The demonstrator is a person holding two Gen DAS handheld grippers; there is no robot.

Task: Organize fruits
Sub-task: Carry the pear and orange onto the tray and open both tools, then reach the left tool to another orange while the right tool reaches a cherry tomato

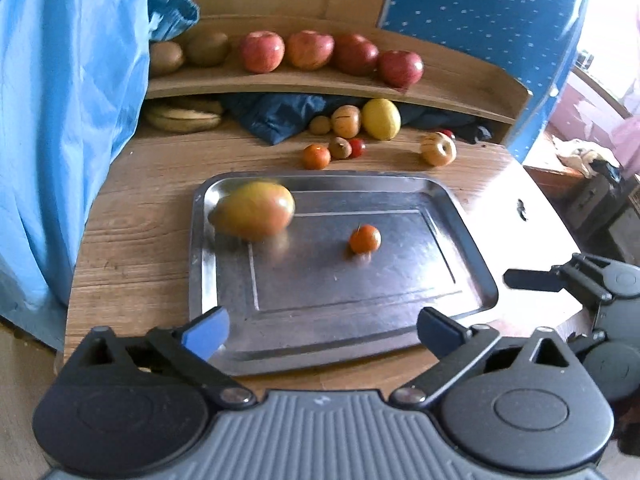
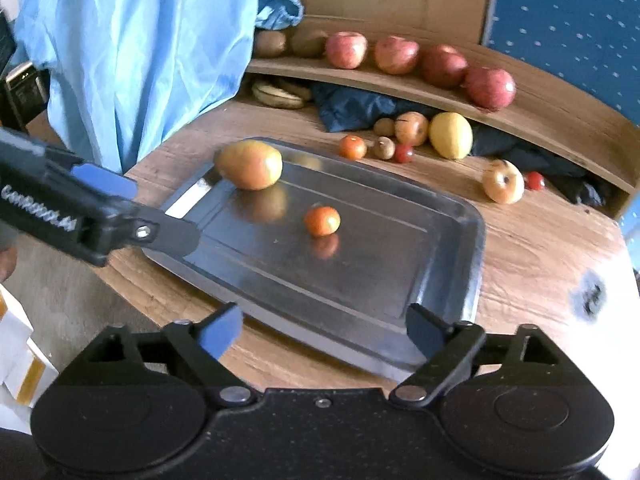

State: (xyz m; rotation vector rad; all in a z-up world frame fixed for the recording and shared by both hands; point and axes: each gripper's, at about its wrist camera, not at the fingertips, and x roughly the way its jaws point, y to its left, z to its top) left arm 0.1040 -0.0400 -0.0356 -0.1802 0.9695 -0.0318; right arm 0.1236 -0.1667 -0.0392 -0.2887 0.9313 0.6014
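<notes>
A steel tray [image 1: 340,280] lies on the wooden table. A yellow-red mango [image 1: 252,214] rests in its far left corner, blurred in the left wrist view, and a small orange fruit [image 1: 365,239] sits near the tray's middle. My left gripper [image 1: 322,332] hangs open and empty over the tray's near edge. One finger [image 1: 532,280] of my right gripper shows at the right. In the right wrist view, my right gripper [image 2: 324,330] is open and empty at the tray's [image 2: 400,264] near edge, with the mango [image 2: 250,164], orange fruit [image 2: 322,221] and left gripper [image 2: 160,212] beyond.
Red apples [image 1: 332,54] and kiwis [image 1: 208,48] line a wooden shelf. Beneath it lie bananas [image 1: 182,116], a dark cloth [image 1: 276,114], a yellow fruit [image 1: 381,119] and several small fruits [image 1: 334,150]. A pale apple [image 1: 438,149] sits alone. Blue fabric [image 1: 68,100] hangs left.
</notes>
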